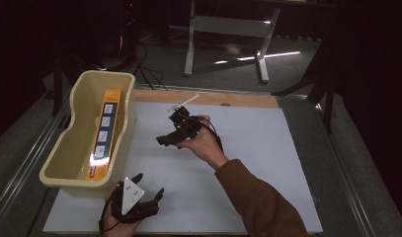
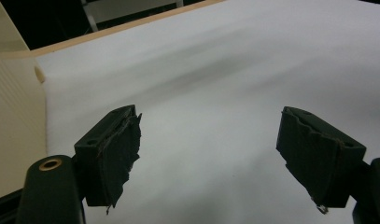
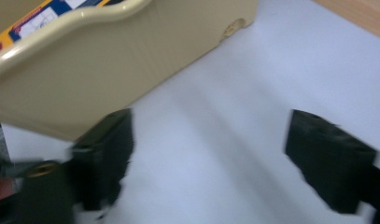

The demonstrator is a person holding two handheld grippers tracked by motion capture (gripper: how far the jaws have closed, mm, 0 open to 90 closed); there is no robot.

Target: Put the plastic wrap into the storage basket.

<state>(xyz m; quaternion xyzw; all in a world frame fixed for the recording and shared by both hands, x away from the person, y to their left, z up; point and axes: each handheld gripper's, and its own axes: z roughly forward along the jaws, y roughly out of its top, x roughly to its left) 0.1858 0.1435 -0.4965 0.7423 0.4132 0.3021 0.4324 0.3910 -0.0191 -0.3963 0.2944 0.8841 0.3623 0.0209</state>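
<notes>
Right gripper view smeared by motion; black pads soft-edged. Print on orange box in tub too small to read. Sleeve cut by bottom edge.

- High view dim; far background near black, glare streaks on floor.
- Right gripper view motion-blurred.
- Left gripper view sharp, soft shadows across white tabletop.

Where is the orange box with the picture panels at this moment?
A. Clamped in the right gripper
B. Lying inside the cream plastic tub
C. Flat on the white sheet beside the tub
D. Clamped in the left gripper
B: the orange box lies lengthwise on the floor of the cream tub, while the right gripper and left gripper are both open and empty over the white sheet.
</notes>
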